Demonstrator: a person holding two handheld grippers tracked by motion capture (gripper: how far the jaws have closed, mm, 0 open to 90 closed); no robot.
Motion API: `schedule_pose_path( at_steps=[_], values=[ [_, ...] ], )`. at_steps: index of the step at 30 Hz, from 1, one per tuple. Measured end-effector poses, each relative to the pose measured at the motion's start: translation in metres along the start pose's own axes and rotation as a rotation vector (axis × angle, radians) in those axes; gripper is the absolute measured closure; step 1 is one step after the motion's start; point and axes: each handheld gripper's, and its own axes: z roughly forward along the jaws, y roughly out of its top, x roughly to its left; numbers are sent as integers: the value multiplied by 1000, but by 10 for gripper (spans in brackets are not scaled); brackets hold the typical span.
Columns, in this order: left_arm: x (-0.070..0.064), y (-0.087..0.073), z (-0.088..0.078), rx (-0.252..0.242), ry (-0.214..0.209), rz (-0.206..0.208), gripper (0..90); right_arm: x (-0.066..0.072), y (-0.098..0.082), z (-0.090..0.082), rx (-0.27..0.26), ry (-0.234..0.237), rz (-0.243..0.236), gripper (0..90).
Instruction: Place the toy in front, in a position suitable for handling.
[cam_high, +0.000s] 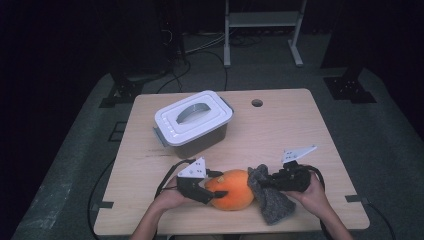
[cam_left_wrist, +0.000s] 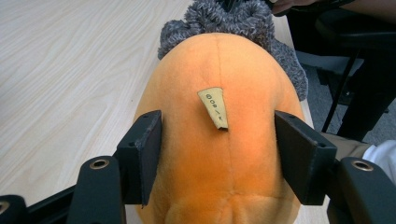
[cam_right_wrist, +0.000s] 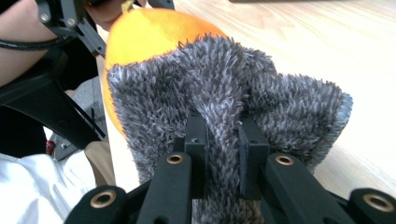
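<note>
Meanwhile, the left gripper (cam_left_wrist: 219, 154) is clamping the orange plush toy (cam_left_wrist: 219, 140) near the table's front edge, while the right gripper (cam_right_wrist: 223, 140) is pinching the grey fuzzy cloth (cam_right_wrist: 224, 88) draped against it.

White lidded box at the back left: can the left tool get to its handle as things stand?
Probably not right away. The left tool is clamped on the orange plush, so it must let go first. Beyond that, the bare table between it and the white lidded box leaves the way free.

Lidded box (cam_high: 194, 122) blocks the far left; table (cam_high: 280, 130) right of it lies open
</note>
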Motion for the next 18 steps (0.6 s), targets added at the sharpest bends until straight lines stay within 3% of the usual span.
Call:
schedule_pose_path(
  at_steps=[3,6,9,13,18],
  values=[
    [1,-1,0,-5,-1,-6,363,5,5,-6,-41,-3,-17,769],
    [0,0,2,-5,-3,-4,362,12,12,-9,-83,25,-42,769],
    [0,0,1,0,-3,0,362,12,10,-2,-41,14,-53,768],
    [0,1,2,4,0,4,361,4,3,1,-6,12,-20,767],
    [-1,2,2,5,-1,6,361,2,-2,-2,3,0,-12,769]
  ],
)
